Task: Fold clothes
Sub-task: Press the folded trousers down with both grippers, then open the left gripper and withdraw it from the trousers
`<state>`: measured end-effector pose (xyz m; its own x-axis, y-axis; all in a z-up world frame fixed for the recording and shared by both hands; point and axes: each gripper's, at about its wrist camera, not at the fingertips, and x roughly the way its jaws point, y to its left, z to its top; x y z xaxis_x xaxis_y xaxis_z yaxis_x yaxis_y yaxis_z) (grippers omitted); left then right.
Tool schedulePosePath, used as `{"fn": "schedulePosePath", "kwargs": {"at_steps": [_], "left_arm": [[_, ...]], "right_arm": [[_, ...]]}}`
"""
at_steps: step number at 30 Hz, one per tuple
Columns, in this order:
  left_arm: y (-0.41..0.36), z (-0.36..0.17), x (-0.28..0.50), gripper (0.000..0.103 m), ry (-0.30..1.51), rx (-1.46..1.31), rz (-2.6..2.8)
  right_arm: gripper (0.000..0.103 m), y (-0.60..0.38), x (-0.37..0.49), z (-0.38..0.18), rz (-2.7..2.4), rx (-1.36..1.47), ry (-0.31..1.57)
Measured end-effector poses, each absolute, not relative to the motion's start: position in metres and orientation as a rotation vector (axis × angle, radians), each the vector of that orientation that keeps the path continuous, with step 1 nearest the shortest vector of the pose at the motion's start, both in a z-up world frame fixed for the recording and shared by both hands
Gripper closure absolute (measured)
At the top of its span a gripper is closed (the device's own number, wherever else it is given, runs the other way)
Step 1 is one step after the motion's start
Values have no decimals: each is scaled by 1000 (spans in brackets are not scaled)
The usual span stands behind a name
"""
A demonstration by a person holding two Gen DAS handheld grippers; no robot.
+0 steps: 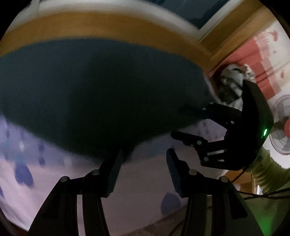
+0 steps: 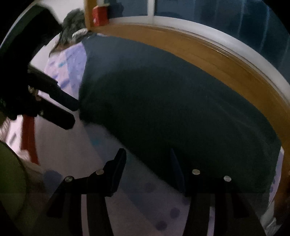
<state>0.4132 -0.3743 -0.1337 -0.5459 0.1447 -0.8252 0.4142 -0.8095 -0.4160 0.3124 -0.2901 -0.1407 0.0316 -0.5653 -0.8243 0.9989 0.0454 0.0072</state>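
Observation:
A dark teal garment point(image 1: 99, 90) point(image 2: 163, 109) lies spread flat on a pale lilac sheet point(image 1: 145, 190) point(image 2: 63, 145) with blue spots. My left gripper point(image 1: 143, 163) point(image 2: 74, 114) hangs open at the garment's near edge, with only a tip of cloth and bare sheet showing in its gap. My right gripper point(image 2: 146, 154) point(image 1: 178, 121) is also open. One finger overlaps the garment's border and the other stands over the sheet. Neither pair of pads presses on the cloth. Both views are blurred.
A wooden ledge point(image 1: 108, 27) point(image 2: 199, 47) runs along the far side below a dark window. A crumpled grey-white heap of cloth point(image 1: 232, 81) point(image 2: 72, 23) sits at the corner, near a red box point(image 2: 99, 16). A fan point(image 1: 282, 123) and a green sleeve point(image 1: 266, 172) are at the right.

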Motion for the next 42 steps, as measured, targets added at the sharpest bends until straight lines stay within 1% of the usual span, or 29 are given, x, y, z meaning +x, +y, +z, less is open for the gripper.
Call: {"fn": "schedulePosePath", "kwargs": {"at_steps": [3,5,7,10,11,13,15,17,18,19,20,23,25,28,33,35,36,38,40,42], "left_arm": [[-385,-131,398,53,856,1369,-2532],[-391,-146,390,53,848,1407,-2512],[-392,-162,381,53,852,1452,-2481],[-390,-170,394,53,884,1426,-2496],[-390,-170,397,53,902,1425,-2494],[-394,-172,406,53,963,1405,-2490],[-396,-173,409,53,1017,1377,-2483],[-396,-173,410,53,1015,1367,-2479],[-395,-172,409,53,998,1368,-2480],[-393,-172,407,53,976,1373,-2482],[-392,-172,407,53,960,1377,-2485],[-396,-165,409,53,958,1381,-2494],[-403,-157,412,53,986,1357,-2515],[-420,-142,411,53,970,1280,-2560],[-440,-159,412,53,987,1367,-2523],[-435,-171,414,53,1000,1439,-2511],[-428,-170,416,53,972,1443,-2526],[-416,-166,421,53,907,1457,-2556],[-406,-161,430,53,868,1479,-2572],[-401,-154,442,53,898,1474,-2576]], "right_arm": [[54,-315,289,-110,-1418,727,634],[54,-344,271,-101,-1431,733,586],[54,-382,250,-107,-1444,782,549],[54,-431,224,-128,-1481,885,506],[54,-444,219,-138,-1512,901,530],[64,-468,208,-159,-1576,933,580],[69,-480,208,-160,-1668,851,611],[68,-489,205,-160,-1741,832,620],[62,-493,203,-160,-1790,822,631],[59,-496,200,-160,-1818,826,631],[59,-497,196,-160,-1831,848,610],[59,-487,193,-147,-1860,868,563],[59,-465,200,-129,-1833,844,515],[58,-420,209,-114,-1819,848,479],[58,-339,196,-139,-2005,969,419],[58,-317,180,-158,-2108,1014,479],[56,-310,172,-162,-2104,1027,435],[56,-295,155,-169,-2092,1052,341],[56,-312,157,-167,-2120,1102,352],[54,-322,169,-158,-2189,1071,422]]}}
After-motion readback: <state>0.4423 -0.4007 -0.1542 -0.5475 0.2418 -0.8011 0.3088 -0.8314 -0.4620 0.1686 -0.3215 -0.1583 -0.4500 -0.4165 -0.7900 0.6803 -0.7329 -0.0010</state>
